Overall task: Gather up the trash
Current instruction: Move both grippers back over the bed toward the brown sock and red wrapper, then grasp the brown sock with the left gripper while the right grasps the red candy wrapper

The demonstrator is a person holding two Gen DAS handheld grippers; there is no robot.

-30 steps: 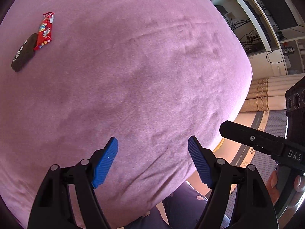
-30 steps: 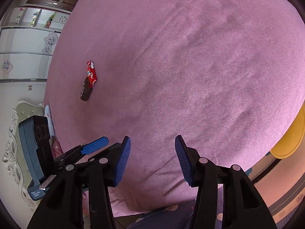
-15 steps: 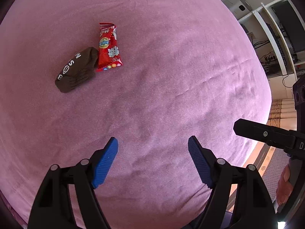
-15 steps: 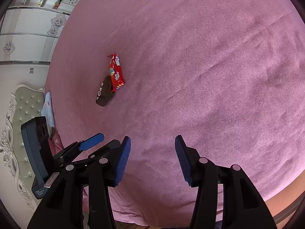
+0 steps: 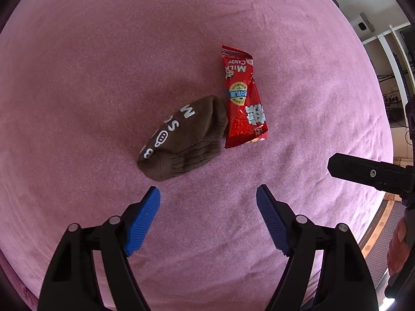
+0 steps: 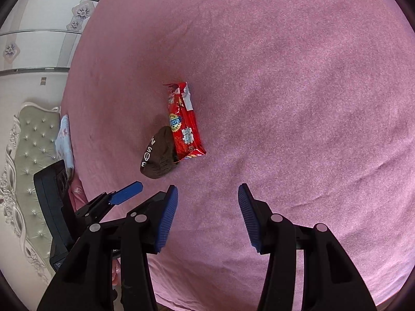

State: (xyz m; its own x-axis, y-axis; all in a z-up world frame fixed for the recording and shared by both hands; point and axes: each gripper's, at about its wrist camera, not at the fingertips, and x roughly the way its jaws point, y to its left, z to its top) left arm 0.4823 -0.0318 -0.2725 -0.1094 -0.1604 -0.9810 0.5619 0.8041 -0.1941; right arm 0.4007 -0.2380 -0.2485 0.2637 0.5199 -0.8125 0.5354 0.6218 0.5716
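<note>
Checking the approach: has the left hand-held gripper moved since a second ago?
Yes. The left hand-held gripper has closed in on the red candy wrapper and brown sock, away from the bed's edge.

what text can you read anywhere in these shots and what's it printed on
"MILK CANDY": on the red foil candy wrapper, seen upside down in the left wrist view.
Large white characters and a blue band on the round badge, same wrapper: not Latin script, too small for me to read.
"M", "S": white letters on the brown knitted sock; the marks further along it are rounded shapes that I cannot read as letters.
Label on the left hand-held gripper body: too blurred.
</note>
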